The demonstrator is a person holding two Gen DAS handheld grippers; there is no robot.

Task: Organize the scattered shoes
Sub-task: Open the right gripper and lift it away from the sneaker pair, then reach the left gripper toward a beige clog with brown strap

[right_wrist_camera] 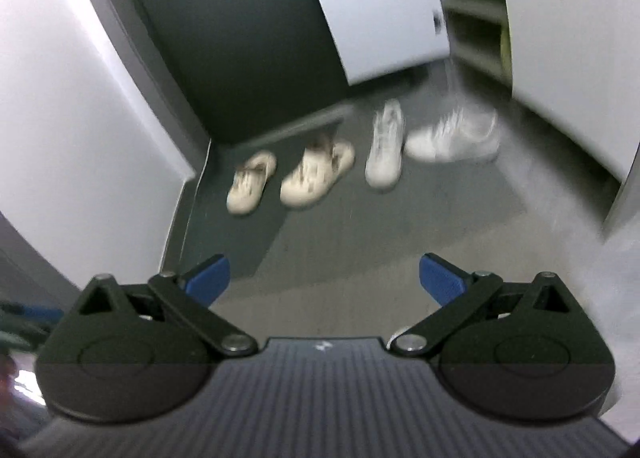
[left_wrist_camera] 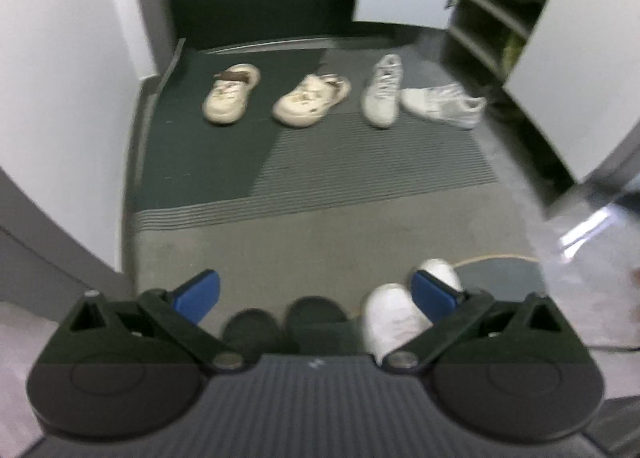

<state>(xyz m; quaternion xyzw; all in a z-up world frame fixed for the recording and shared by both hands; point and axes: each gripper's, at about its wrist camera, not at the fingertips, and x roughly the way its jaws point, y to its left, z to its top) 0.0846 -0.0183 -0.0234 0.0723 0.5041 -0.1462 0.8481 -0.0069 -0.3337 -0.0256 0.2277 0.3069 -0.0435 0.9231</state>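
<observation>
Two cream clogs (left_wrist_camera: 230, 94) (left_wrist_camera: 312, 99) lie side by side on the dark mat (left_wrist_camera: 192, 154) by the far door, toes toward me. To their right is a white sneaker (left_wrist_camera: 382, 90) pointing toward me, and a second white sneaker (left_wrist_camera: 444, 104) lies crosswise beside it. The right wrist view shows the same clogs (right_wrist_camera: 251, 181) (right_wrist_camera: 316, 174) and sneakers (right_wrist_camera: 385, 144) (right_wrist_camera: 454, 136), blurred. My left gripper (left_wrist_camera: 316, 294) is open and empty, low over two dark shoes (left_wrist_camera: 280, 324) and a white shoe (left_wrist_camera: 394, 318) near me. My right gripper (right_wrist_camera: 324, 282) is open and empty, high above the floor.
An open shoe cabinet with shelves (left_wrist_camera: 500, 6) stands at the right, its white door (left_wrist_camera: 576, 70) swung out. White walls (left_wrist_camera: 60, 98) close the left side. A ribbed grey mat (left_wrist_camera: 360, 166) covers the middle floor. A blurred pale shape (left_wrist_camera: 592, 242) crosses the right edge of the left wrist view.
</observation>
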